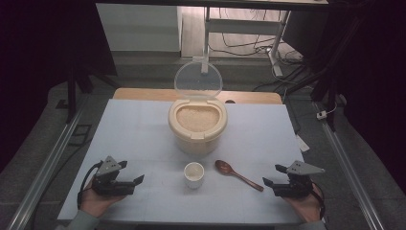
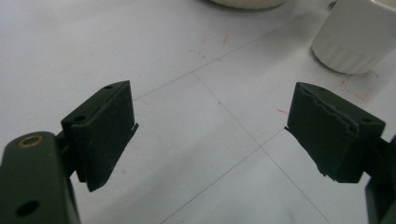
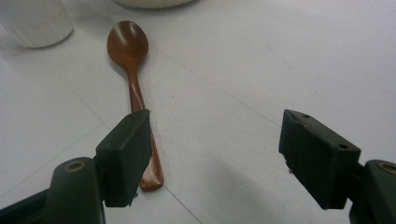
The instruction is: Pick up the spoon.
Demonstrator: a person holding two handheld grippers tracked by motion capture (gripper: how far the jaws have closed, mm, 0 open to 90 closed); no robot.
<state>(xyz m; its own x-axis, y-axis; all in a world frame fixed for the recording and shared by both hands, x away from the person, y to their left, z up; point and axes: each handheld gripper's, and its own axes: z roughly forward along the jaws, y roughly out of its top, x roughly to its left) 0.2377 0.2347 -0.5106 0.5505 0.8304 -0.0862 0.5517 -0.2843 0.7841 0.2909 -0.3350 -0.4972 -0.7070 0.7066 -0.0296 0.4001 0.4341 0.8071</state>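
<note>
The rice container stands at the tabletop centre, toward the far edge, its clear lid raised upright. Just in front, nearer the near edge, stands a small white cup; a wooden spoon lies right of it, bowl toward the cup. The left hand-held gripper rests near the near-left corner, jaws apart and empty. The right hand-held gripper sits near the near-right corner, jaws apart, just beside the spoon handle's end. Bare surface flanks the container on both sides.

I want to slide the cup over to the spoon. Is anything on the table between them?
Nothing: in the high view the stretch between the white cup and the wooden spoon is bare table.
</note>
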